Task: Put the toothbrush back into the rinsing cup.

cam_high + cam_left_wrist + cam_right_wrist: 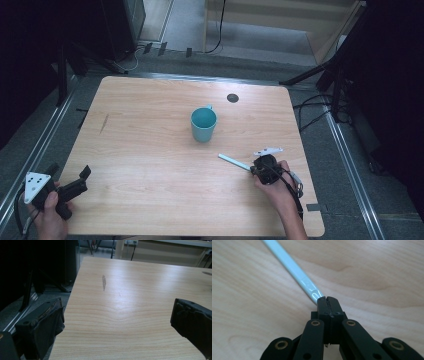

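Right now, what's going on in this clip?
A person works at a wooden table with a claw in each hand. The right claw is shut on one end of a thin pale blue stick, which lies low along the tabletop, pointing toward a teal mug standing upright mid-table. The left claw is open and holds nothing, at the table's near left corner.

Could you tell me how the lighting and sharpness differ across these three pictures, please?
High view: table evenly lit, surroundings nearly black, teal cup fairly sharp. Left gripper view: pale glare across the wood, open left gripper jaws soft and dark. Right gripper view: the pale stick blurs toward its far end, with small highlights near the shut right gripper.
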The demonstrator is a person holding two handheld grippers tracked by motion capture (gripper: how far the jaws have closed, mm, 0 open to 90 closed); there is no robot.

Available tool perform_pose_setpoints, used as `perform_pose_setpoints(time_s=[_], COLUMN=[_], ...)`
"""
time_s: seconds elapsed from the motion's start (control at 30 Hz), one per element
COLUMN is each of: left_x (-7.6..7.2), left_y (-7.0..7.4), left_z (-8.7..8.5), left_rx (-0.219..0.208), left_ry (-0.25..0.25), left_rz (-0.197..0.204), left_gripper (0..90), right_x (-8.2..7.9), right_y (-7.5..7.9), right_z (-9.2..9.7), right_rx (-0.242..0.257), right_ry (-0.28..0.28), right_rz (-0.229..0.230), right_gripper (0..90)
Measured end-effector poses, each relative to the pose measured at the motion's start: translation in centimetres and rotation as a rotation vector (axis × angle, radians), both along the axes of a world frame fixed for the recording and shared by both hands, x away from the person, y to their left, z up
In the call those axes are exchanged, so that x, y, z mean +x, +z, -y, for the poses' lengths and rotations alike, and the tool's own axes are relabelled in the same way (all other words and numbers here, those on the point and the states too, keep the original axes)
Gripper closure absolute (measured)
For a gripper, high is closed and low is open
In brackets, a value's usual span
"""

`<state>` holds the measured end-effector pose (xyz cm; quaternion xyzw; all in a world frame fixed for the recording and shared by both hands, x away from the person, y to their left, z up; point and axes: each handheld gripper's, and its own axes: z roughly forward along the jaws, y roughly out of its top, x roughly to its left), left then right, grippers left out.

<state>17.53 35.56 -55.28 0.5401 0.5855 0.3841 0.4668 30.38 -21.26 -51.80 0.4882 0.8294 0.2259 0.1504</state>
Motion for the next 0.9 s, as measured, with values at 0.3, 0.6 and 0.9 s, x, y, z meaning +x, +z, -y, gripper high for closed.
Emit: perform_pose_setpoints(time_s=[0.3, 0.6, 0.9], left_x=[0.0, 0.0, 0.0], left_y=[0.0, 0.0, 0.0], left_z=[0.0, -0.1, -0.1], left_rx=[-0.008, -0.012, -0.014], left_ry=[-0.002, -0.005, -0.009], left_rz=[0.002, 0.002, 0.004], left_gripper=[0.0, 0.0, 0.0], right_x=[4.4, 7.8, 7.0], right_y=[0.2, 0.5, 1.5], right_z=[-0.6, -2.8, -8.8], right_rx=[-0.031, -0.045, 0.013], right_ry=[-0.047, -0.06, 0.068], right_rz=[-0.01, 0.013, 0.047], right_gripper=[90.0, 90.0, 90.0])
